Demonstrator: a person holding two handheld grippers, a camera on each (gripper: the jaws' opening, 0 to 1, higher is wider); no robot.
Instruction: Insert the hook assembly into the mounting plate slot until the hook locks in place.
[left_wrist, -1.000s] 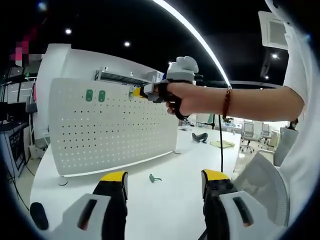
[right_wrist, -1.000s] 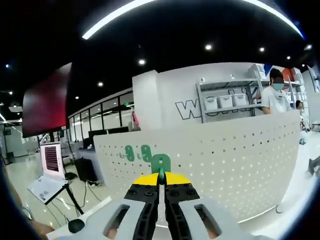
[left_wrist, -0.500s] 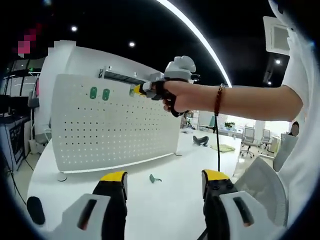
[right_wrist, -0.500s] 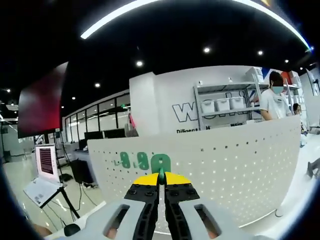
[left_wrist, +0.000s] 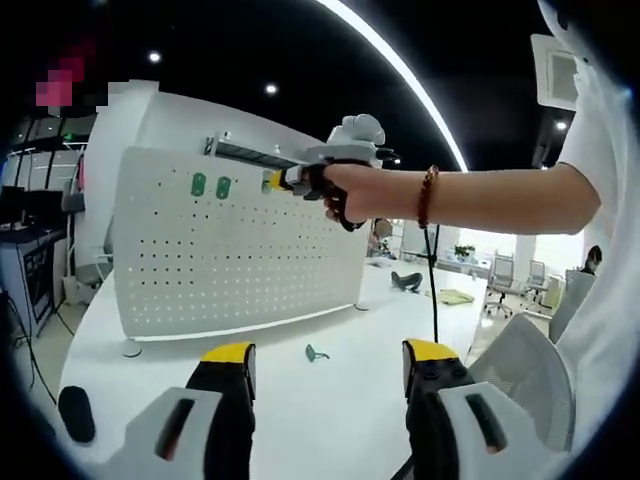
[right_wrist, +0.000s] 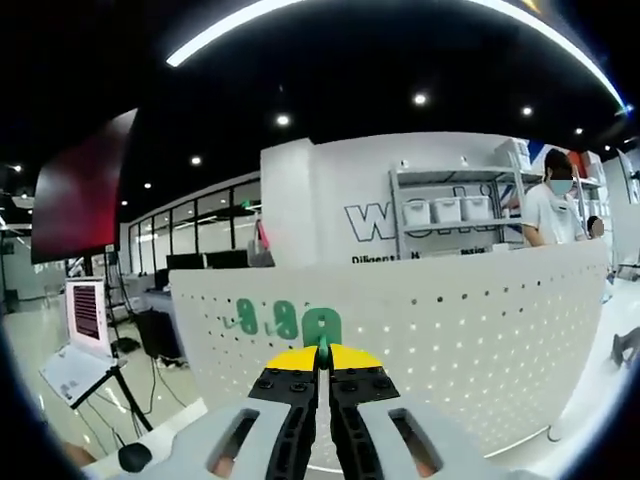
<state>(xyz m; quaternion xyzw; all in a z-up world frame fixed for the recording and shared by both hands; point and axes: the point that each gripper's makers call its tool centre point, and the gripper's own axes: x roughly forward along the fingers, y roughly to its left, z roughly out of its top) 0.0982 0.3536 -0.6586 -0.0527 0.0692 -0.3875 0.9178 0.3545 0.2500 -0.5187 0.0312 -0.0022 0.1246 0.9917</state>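
The white perforated mounting plate (left_wrist: 235, 250) stands upright on the white table (left_wrist: 330, 400). Two green hooks (left_wrist: 210, 186) hang near its top left; in the right gripper view the same pair of hooks (right_wrist: 266, 318) sits on the plate (right_wrist: 460, 320). My right gripper (right_wrist: 323, 356) is shut on a green hook (right_wrist: 322, 325), held up close to the plate beside that pair. In the left gripper view a hand holds the right gripper (left_wrist: 278, 181) at the plate's upper edge. My left gripper (left_wrist: 330, 352) stands open low over the table, with a loose green hook (left_wrist: 316, 352) lying beyond it.
A black round object (left_wrist: 76, 413) lies at the table's left edge. A white chair back (left_wrist: 530, 365) is at the right. A dark object (left_wrist: 405, 280) lies on the table behind the plate. Behind the plate are shelves with bins (right_wrist: 440, 208), a person (right_wrist: 553, 205) and a screen on a stand (right_wrist: 85, 315).
The right gripper, still shut on its hook, has drifted slightly up along the plate's top. Both views shifted a little. The left gripper stays open.
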